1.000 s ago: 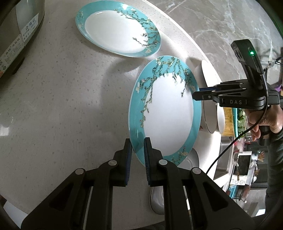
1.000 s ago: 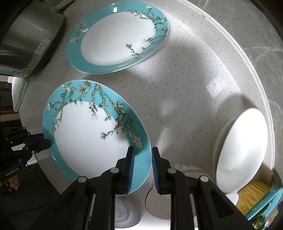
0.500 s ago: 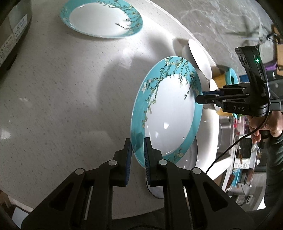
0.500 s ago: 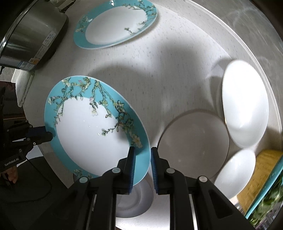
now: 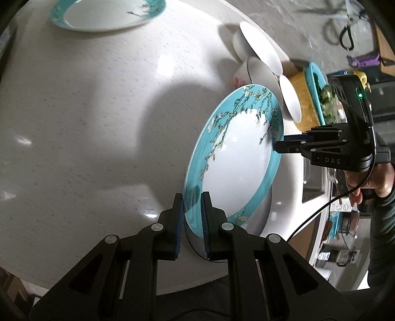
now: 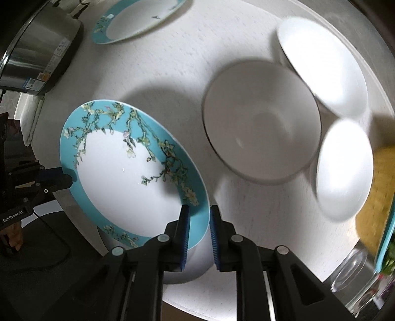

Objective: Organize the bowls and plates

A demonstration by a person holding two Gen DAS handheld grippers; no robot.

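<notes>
A teal-rimmed plate with a blossom pattern [image 5: 237,160] is held tilted above the white counter by both grippers. My left gripper [image 5: 192,210] is shut on its near rim. My right gripper [image 6: 199,222] is shut on the opposite rim [image 6: 197,214], and it also shows in the left wrist view [image 5: 277,144]. A second teal plate [image 5: 106,12] lies flat at the far side of the counter [image 6: 138,19]. Three white bowls [image 6: 261,121] [image 6: 323,64] [image 6: 343,168] sit to the right. Another white dish [image 6: 197,261] lies partly hidden under the held plate.
A steel cooker [image 6: 37,51] stands at the far left. A yellow cloth [image 6: 375,197] and a teal-rimmed container of greens [image 5: 321,98] are at the right, near the counter's edge. A clear glass container [image 6: 355,269] sits at the lower right.
Both grippers have lifted the plate higher and carried it back toward the counter's near edge. The bowls beneath and to the right have come into view.
</notes>
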